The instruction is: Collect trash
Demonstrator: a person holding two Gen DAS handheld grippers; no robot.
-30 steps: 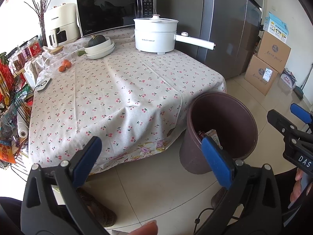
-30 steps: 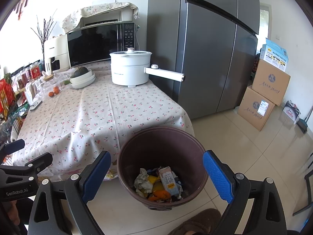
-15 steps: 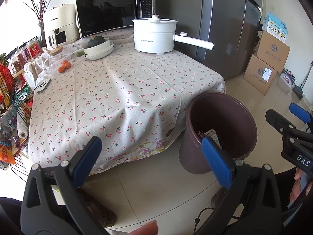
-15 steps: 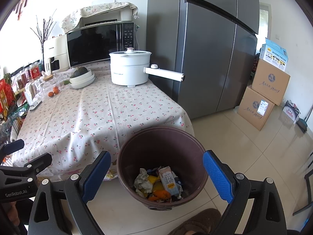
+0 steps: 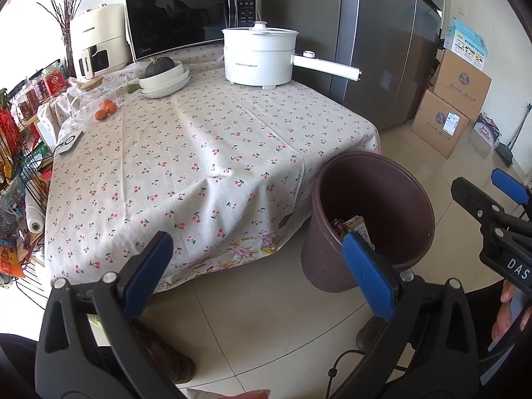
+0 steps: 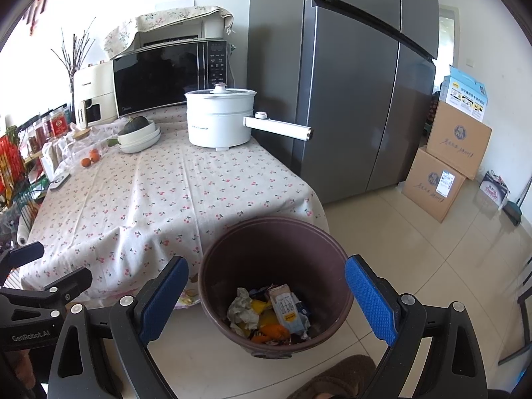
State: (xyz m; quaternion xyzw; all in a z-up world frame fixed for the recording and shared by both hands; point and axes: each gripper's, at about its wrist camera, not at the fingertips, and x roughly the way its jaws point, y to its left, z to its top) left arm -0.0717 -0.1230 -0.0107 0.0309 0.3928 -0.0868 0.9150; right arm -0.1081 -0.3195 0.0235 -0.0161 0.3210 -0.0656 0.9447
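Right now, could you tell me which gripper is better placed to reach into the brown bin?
Probably the right gripper: its open jaws frame the brown bin and the trash inside. The left gripper, also open, faces the tablecloth, with the bin off-centre.

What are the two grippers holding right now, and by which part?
Nothing. The left gripper and the right gripper are both open and empty; the trash lies loose in the brown bin on the floor.

A white pot (image 5: 259,56) is sitting at twelve o'clock on the tablecloth (image 5: 186,153), a microwave (image 5: 189,16) standing behind it, boxes (image 5: 452,99) stacking at three.
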